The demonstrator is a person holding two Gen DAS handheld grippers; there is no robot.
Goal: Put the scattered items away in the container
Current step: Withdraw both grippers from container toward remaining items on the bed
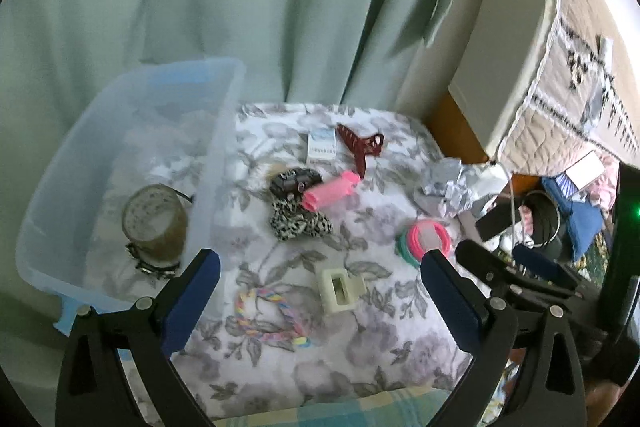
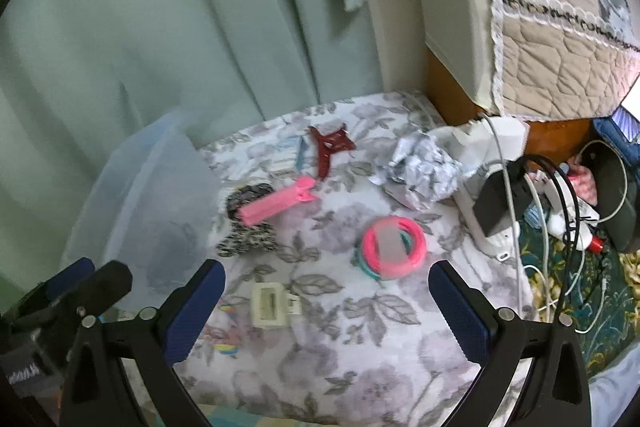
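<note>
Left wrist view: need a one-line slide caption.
Open left gripper above hair accessories scattered on a floral cloth, beside a clear bin holding a jar.

Translucent plastic container (image 1: 216,163), floral cloth cover (image 1: 360,327), seemingly crinkled foil (image 2: 420,167).

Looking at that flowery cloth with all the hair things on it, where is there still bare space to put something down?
The floral cloth is bare along the near edge, below the cream clip and braided band. A smaller gap lies between the pink rings and the crumpled foil. It is crowded around the pink roller, leopard scrunchie and red claw clip.
</note>
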